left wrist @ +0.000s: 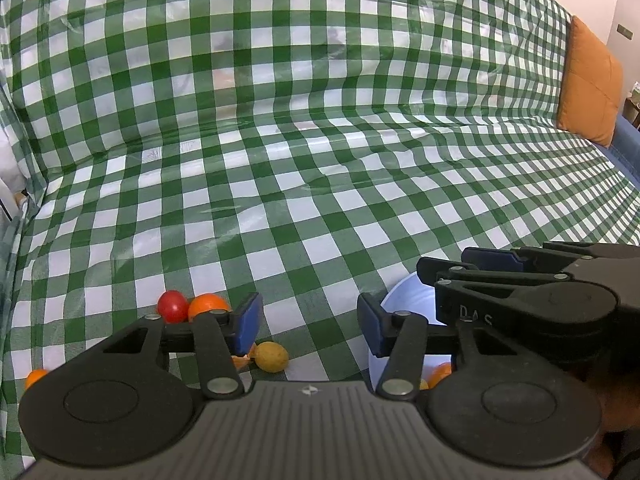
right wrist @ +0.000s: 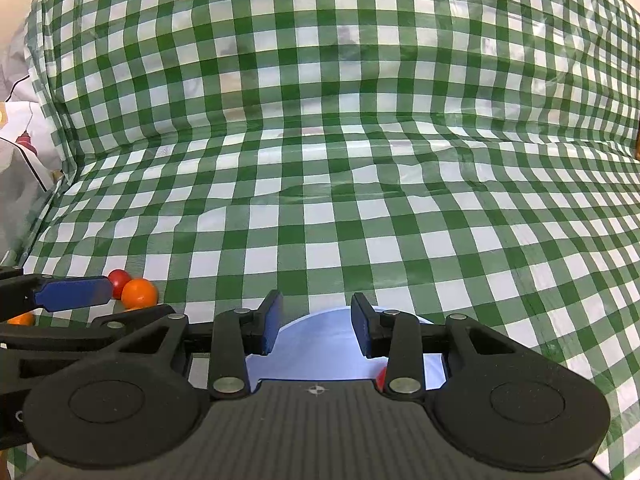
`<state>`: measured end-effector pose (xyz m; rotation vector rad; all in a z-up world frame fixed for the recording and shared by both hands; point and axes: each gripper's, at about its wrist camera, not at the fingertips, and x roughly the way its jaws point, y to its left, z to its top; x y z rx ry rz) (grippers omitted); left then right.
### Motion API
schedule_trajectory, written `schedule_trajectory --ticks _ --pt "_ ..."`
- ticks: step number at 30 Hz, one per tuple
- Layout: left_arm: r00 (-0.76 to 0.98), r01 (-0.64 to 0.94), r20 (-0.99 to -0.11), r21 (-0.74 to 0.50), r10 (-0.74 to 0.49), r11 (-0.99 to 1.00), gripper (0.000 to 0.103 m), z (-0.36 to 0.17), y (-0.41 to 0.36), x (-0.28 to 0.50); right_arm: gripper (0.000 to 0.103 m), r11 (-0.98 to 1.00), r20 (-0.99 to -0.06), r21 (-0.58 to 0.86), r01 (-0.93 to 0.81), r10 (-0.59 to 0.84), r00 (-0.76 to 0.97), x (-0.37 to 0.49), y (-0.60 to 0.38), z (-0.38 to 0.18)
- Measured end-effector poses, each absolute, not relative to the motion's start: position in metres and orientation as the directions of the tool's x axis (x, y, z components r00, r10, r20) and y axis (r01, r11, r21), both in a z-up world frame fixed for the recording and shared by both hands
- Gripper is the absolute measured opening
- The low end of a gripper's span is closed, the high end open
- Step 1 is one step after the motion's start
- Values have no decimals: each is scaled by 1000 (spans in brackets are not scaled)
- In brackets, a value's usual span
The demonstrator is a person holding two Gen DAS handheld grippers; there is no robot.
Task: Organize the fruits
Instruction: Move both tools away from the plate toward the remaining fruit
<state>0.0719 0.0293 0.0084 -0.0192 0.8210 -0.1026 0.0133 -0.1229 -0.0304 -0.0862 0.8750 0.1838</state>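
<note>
My left gripper hangs open over the green checked cloth, nothing between its pads. A yellow fruit lies just below its left finger, beside a scrap of orange peel. A red tomato and an orange fruit sit together further left, and another orange fruit at the far left. My right gripper is open above a pale blue bowl, empty. The bowl holds a red fruit and an orange fruit, both largely hidden.
The cloth covers a sofa seat and backrest. An orange cushion leans at the far right end. White fabric lies beyond the cloth's left edge. The two grippers are close side by side near the bowl.
</note>
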Motion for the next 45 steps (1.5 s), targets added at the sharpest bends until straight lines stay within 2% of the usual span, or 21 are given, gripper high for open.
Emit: schedule_trajectory --ticks 8,13,16,20,25,28,32,36,39,45 --pt "665 79 -740 -62 -99 995 49 6 32 73 39 980 -763 9 -200 136 632 12 -116 -31" --pt "670 66 -737 -65 -93 996 29 4 42 74 36 979 -757 16 -204 145 637 12 -112 -31" --pt "653 12 -756 -63 -56 998 16 1 64 83 24 978 -748 22 -209 154 646 12 -109 -32" --pt "676 -110 -737 -138 -28 984 16 10 116 91 19 976 -739 45 -214 177 651 13 -107 -31" --pt "624 -246 -781 -233 -30 941 16 -4 171 97 19 961 -746 88 -261 237 622 14 -95 -34" --pt "578 -264 -813 -270 -72 926 16 -17 183 98 19 942 -765 105 -320 282 579 13 -80 -42" --pt "554 -214 -821 -302 -139 929 17 -25 178 101 19 912 -791 121 -392 327 517 10 -59 -55" --pt "516 -176 -824 -369 -234 912 22 -37 164 101 20 892 -822 117 -437 334 462 9 -38 -73" --pt "495 -164 -820 -413 -287 896 43 -46 158 102 25 888 -839 91 -450 312 445 6 -29 -84" --pt "477 -153 -827 -412 -298 898 46 -57 150 105 28 874 -854 70 -480 302 425 7 -15 -98"
